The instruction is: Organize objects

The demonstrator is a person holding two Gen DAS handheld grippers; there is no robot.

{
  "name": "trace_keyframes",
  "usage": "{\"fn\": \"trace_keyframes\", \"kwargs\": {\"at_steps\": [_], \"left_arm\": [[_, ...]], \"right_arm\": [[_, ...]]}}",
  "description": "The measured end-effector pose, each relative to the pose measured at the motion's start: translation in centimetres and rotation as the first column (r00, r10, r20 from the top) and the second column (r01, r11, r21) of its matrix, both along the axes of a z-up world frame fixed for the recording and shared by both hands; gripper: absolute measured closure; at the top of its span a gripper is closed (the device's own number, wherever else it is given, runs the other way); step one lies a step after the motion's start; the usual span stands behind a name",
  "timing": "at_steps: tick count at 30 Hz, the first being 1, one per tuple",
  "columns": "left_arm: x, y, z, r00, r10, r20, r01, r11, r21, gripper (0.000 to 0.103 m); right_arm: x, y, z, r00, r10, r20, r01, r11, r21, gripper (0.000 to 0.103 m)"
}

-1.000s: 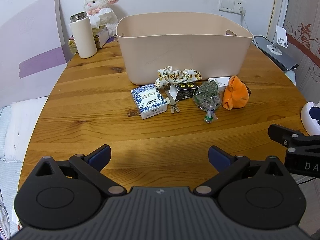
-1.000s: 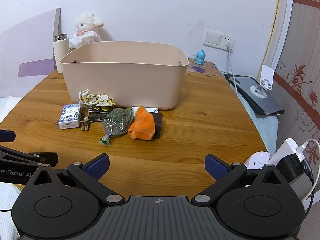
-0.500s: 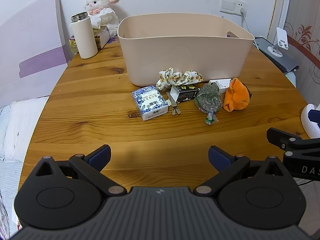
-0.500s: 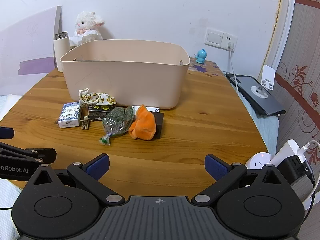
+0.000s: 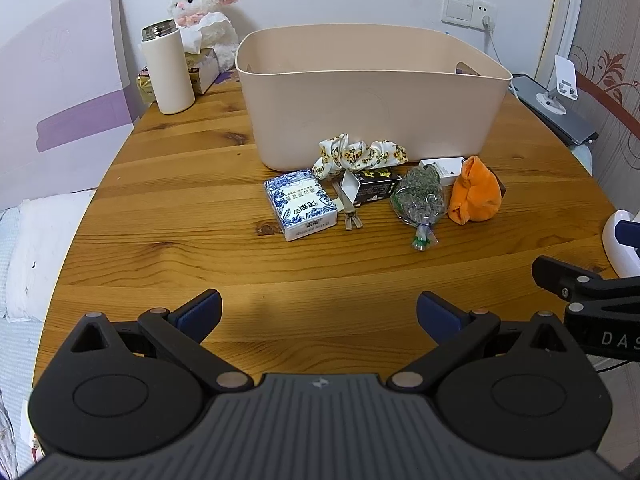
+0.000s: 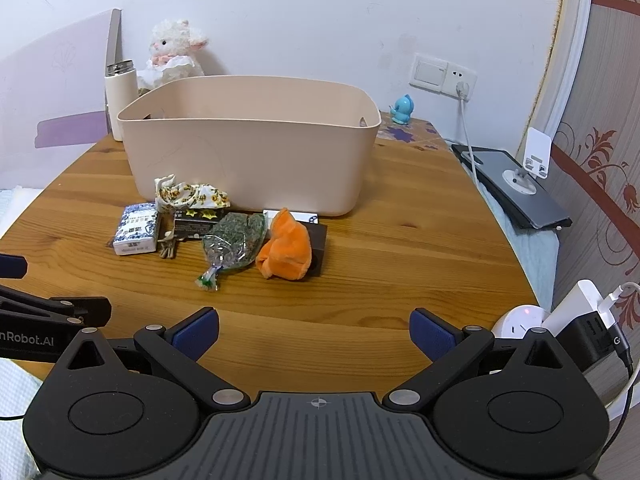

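Observation:
A beige plastic bin [image 5: 372, 92] [image 6: 248, 148] stands on the round wooden table [image 5: 180, 200]. In front of it lie a blue-and-white box [image 5: 300, 204] [image 6: 136, 230], a floral scrunchie [image 5: 360, 156] [image 6: 192, 196], a small black box [image 5: 372, 188], metal clips [image 5: 348, 216], a bag of dried herbs [image 5: 420, 200] [image 6: 234, 240] and an orange plush [image 5: 474, 194] [image 6: 286, 248]. My left gripper [image 5: 318, 314] is open and empty, well short of the objects. My right gripper [image 6: 314, 332] is open and empty, near the table's front edge.
A white thermos [image 5: 168, 68], a plush lamb [image 5: 204, 12] and a tissue box stand at the back left. A blue figurine [image 6: 402, 110] sits at the back right. A power strip with chargers [image 6: 560, 320] lies at the right edge. A tablet [image 6: 516, 192] lies beside the table.
Both grippers have risen slightly and the views have shifted a little. Both stay open and empty. The objects have not moved.

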State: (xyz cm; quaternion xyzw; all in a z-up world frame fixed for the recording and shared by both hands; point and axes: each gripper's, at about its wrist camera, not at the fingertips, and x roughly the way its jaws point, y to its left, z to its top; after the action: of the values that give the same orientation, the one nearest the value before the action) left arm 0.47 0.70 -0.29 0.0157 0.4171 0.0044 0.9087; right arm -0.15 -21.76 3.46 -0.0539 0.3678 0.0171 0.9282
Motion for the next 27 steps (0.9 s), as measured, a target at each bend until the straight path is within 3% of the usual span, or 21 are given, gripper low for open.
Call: {"fn": "trace_keyframes", "kwargs": {"at_steps": [27], "left_arm": [[2.4,0.5,-0.7,1.0,0.021,0.0,-0.021,1.0,0.004,0.0]], "right_arm": [[2.2,-0.4,-0.8,1.0,-0.007,-0.003,0.007,0.998,0.063,0.004]]}}
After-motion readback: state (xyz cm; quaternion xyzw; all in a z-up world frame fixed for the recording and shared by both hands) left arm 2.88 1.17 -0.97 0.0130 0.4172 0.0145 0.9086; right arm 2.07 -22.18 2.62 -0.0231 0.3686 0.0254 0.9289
